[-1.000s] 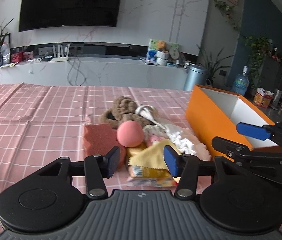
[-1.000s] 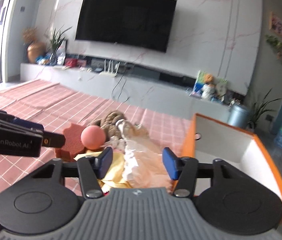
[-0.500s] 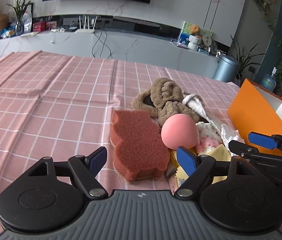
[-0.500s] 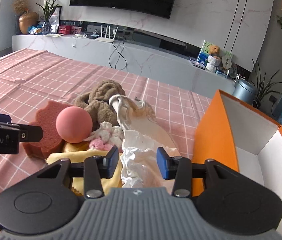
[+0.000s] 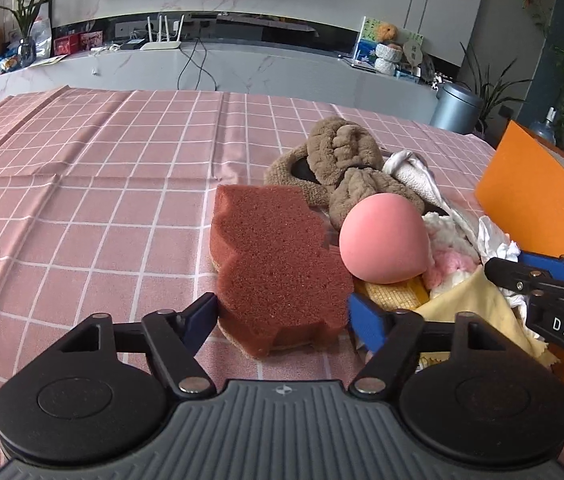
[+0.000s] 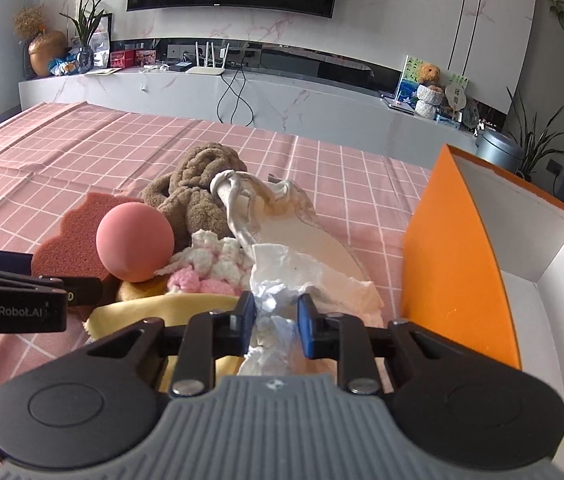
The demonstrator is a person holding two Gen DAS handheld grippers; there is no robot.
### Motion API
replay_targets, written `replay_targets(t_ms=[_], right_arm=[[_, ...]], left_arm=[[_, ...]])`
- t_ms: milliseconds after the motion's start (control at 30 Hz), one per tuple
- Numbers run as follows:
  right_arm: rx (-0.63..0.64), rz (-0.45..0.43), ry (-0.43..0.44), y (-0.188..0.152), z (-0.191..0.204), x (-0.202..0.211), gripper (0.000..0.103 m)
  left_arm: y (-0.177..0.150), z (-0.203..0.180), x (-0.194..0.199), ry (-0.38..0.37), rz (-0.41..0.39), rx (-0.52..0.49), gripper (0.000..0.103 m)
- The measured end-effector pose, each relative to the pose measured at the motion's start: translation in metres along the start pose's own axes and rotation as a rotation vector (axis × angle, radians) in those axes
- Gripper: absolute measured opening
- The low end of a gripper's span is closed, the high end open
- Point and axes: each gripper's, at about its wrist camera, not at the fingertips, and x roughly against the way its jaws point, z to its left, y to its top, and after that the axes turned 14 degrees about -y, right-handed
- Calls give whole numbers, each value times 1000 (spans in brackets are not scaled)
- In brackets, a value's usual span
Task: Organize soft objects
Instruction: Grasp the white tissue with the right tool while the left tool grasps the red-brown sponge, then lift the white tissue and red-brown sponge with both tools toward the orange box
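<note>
A pile of soft things lies on the pink checked tablecloth [image 5: 81,200]. My left gripper [image 5: 284,314] straddles the near end of a red-brown sponge [image 5: 277,272]. Its jaws are closing, the pads sit right at the sponge's sides, and the sponge is not squeezed. A pink ball [image 5: 384,240] rests beside the sponge. My right gripper [image 6: 277,310] has its jaws closing on a crumpled white tissue [image 6: 282,276], which fills the gap between the pads. A brown plush [image 6: 197,184], a white-and-pink knit piece [image 6: 209,268] and a yellow cloth [image 6: 153,312] lie in the pile.
An open orange box [image 6: 454,248] with a white inside stands just right of the pile. A cream drawstring bag [image 6: 294,236] lies behind the tissue. The left gripper's fingers [image 6: 61,284] reach in from the left edge of the right wrist view. Bare tablecloth stretches left and beyond.
Both grippers came forward and down onto the pile. The left one opened wide, then narrowed around the sponge. The right one narrowed onto the white tissue.
</note>
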Motion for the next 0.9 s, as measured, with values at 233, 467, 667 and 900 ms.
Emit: replay_targets(t_ms=[233,467,667,900], right_arm=[[-13,-66,-18,9,-9,17,18],[-4,-152,-9,20,-10,38,16],[-57,-162,54,29,-21,53,15],[-166,-167,151,35,-46,71,14]], left_arm=[[2,3,15,2,-32,-8,74],[-1,2,45,16,-81,-2,71],[2,-2,67,2,-130,-11,69],[10,-19,90,-35,-191,-50,68]])
